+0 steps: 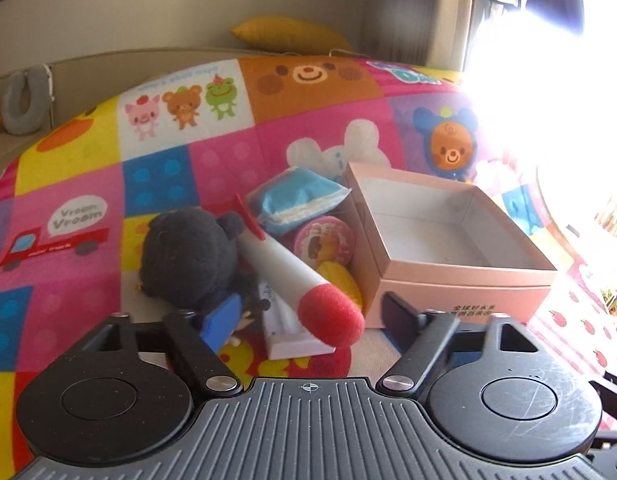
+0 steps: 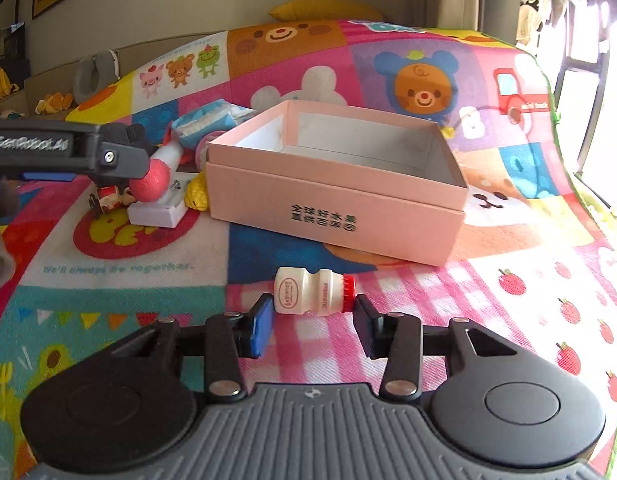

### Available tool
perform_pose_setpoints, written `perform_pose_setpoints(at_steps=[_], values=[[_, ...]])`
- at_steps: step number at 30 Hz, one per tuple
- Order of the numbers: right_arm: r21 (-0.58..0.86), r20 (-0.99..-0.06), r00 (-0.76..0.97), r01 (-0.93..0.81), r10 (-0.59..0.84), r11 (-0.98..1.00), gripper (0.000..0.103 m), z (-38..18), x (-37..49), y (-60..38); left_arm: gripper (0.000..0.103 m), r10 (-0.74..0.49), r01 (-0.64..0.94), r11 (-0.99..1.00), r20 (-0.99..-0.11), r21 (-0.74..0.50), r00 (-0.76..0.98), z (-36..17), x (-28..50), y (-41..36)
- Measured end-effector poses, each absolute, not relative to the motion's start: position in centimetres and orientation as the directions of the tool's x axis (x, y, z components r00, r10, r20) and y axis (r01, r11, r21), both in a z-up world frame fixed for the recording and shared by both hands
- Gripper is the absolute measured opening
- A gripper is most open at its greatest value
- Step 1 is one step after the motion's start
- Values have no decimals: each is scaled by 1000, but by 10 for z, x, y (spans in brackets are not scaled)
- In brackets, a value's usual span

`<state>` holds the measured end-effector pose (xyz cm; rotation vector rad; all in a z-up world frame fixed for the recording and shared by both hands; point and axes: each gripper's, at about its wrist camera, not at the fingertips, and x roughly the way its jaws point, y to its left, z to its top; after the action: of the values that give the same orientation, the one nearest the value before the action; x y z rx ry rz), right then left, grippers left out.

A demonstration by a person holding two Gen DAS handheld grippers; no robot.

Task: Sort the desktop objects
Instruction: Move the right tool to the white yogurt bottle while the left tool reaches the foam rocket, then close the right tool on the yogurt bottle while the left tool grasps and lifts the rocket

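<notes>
A white toy rocket point(image 1: 276, 260) with a red foam tip lies slanted over a pile of toys. My left gripper point(image 1: 312, 314) is open around that tip, and neither pad touches it. An open, empty pink cardboard box point(image 1: 464, 280) point(image 2: 340, 204) stands just right of the pile. A small white yoghurt-drink bottle point(image 2: 312, 292) with a red cap lies on its side on the mat in front of the box. My right gripper point(image 2: 314, 308) is shut on it lengthwise, one fingertip on its base and the other on its cap.
The pile holds a black plush bear point(image 1: 188, 256), a blue pouch point(image 1: 296, 200), a round pink tin point(image 1: 326, 240), a yellow toy point(image 1: 342, 280), a small white box point(image 1: 292, 340) and a little figure point(image 2: 112, 198). A colourful cartoon mat point(image 2: 108, 248) covers the surface; a sofa back and wall lie behind.
</notes>
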<state>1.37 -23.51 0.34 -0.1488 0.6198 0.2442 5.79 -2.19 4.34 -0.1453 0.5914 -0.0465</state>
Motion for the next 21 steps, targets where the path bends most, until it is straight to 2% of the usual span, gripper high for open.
perform_pose_setpoints(at_steps=[3,5,6,10,15,21], values=[[-2,-579,794,-229,185,973,43,5,9,-253,69,-49,-39,990,-595,-133,802,37,82,-24],[30,-575,797,-207,186,978,49,4,11,-259,59,-39,-37,993,-606,-112,795,35,88,-22],[40,-578,794,-200,186,979,52,3,12,-261,46,-39,-32,994,-607,-106,794,35,87,-21],[77,-587,786,-182,192,980,68,1,16,-265,37,-21,0,999,-580,-36,814,38,65,-15],[119,-575,795,-154,194,981,77,2,16,-270,36,-63,111,992,-566,51,822,48,6,-18],[116,-562,804,-155,194,981,82,3,14,-270,36,-233,291,957,-602,0,764,48,-68,-31]])
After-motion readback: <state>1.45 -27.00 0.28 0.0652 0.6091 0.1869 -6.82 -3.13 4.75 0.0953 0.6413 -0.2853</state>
